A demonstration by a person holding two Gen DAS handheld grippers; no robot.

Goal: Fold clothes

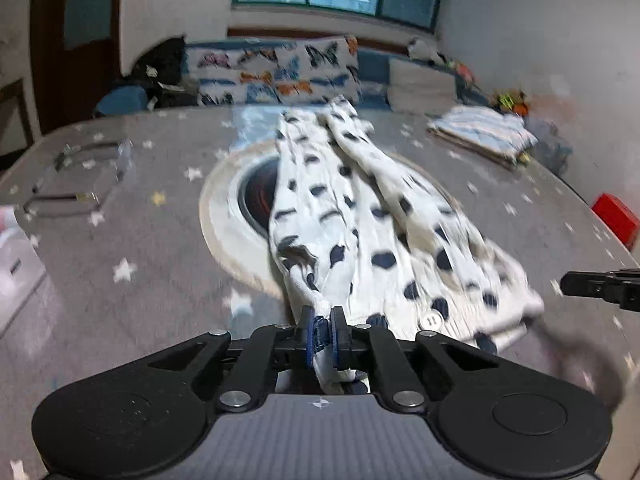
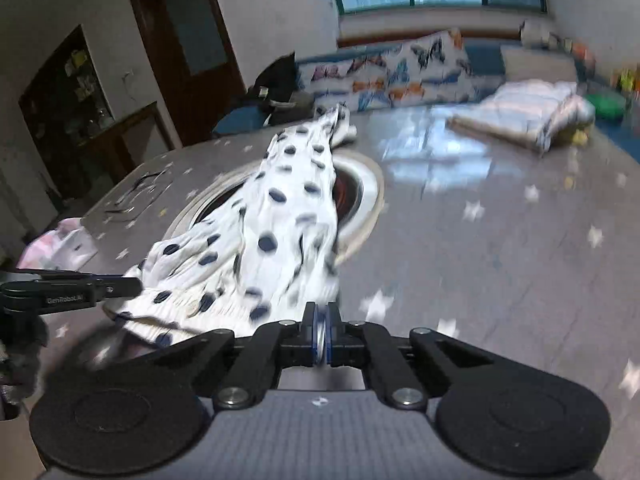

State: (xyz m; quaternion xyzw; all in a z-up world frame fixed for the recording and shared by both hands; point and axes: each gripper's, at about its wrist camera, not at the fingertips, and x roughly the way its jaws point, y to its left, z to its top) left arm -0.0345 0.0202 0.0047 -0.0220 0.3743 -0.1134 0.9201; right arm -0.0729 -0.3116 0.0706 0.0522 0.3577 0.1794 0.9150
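My left gripper [image 1: 321, 334] is clamped on a bunched edge of the white garment with dark navy spots [image 1: 360, 216], and I can see a fold of that cloth pinched between the blue pads and trailing back under the fingers toward the camera. From there the garment runs straight ahead of the tool in long wrinkled folds across the grey table with white star prints [image 1: 132, 240], lying over the round white-rimmed inset with a dark centre [image 1: 244, 200] that sits ahead and slightly left of the fingers. A white button [image 1: 431, 321] shows on the cloth just right of my left fingertips. My right gripper [image 2: 321, 336] has its pads drawn tight together; the right wrist view is blurred, and I cannot tell whether any cloth is caught between them, though the spotted garment's near edge lies just ahead and left of the fingertips. The left gripper's black finger reaches in from the left edge of that view, touching the garment's near corner. Far ahead and to the right of both tools, a folded pale striped stack of cloth [image 1: 480, 132] rests near the table's far edge. Ahead and well to the left of my left tool lies a clear, angular frame-like object [image 1: 80, 172], flat on the table.
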